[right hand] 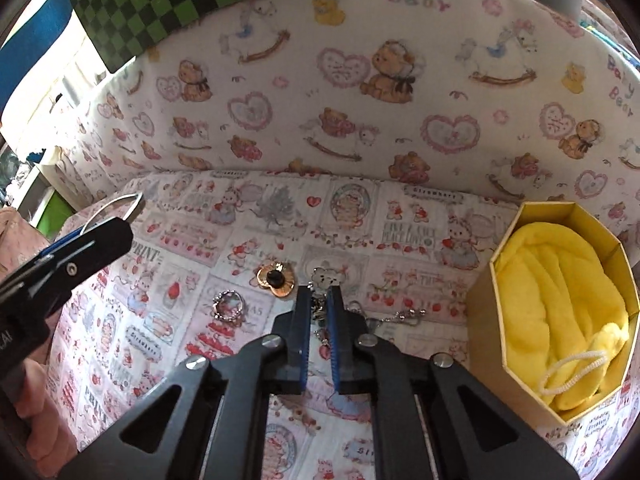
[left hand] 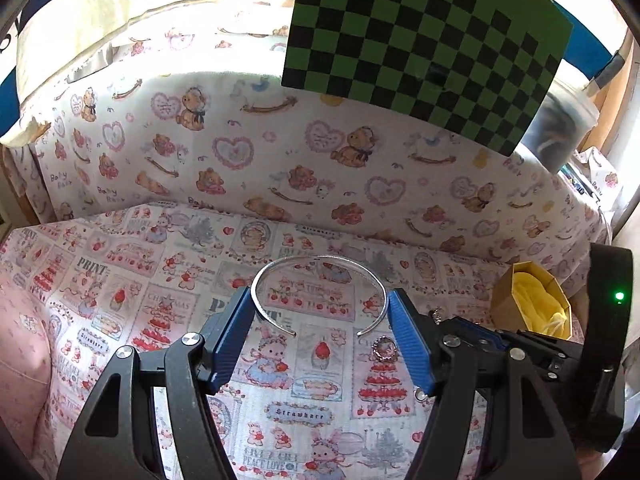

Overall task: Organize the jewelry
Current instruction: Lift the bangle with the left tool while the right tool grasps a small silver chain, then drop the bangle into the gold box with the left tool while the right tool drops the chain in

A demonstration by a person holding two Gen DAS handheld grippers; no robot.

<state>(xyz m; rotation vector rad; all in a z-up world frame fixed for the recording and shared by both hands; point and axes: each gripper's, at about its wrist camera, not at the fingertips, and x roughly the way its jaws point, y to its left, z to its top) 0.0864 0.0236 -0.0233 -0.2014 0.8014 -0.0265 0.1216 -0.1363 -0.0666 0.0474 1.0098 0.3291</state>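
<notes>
The left gripper (left hand: pixel 320 300) holds a silver cuff bangle (left hand: pixel 320 264) across its width, one blue pad (left hand: pixel 234 332) pressed against each side of the open ring. The bangle is a thin, bright metal band with a gap facing the camera, and its far arc stands clear of the cloth.

The right gripper (right hand: pixel 319 300) has its jaws nearly together, nipped on a small ball chain (right hand: pixel 400 316) that trails to the right across the cloth. A little white charm (right hand: pixel 326 276) lies just beyond the fingertips; whether it hangs on the chain is hard to tell.

Near those fingertips, to the left, lies a gold flower-shaped piece with a dark centre (right hand: pixel 276 276), and below it a ring with a round clear stone rimmed in tiny beads (right hand: pixel 228 306).

All this rests on a strawberry-and-bunny print cloth (right hand: pixel 180 240). At the right stands an open gold octagonal box (right hand: pixel 484 312) lined with yellow fabric (right hand: pixel 560 300), a white beaded loop (right hand: pixel 572 372) lying in it.
</notes>
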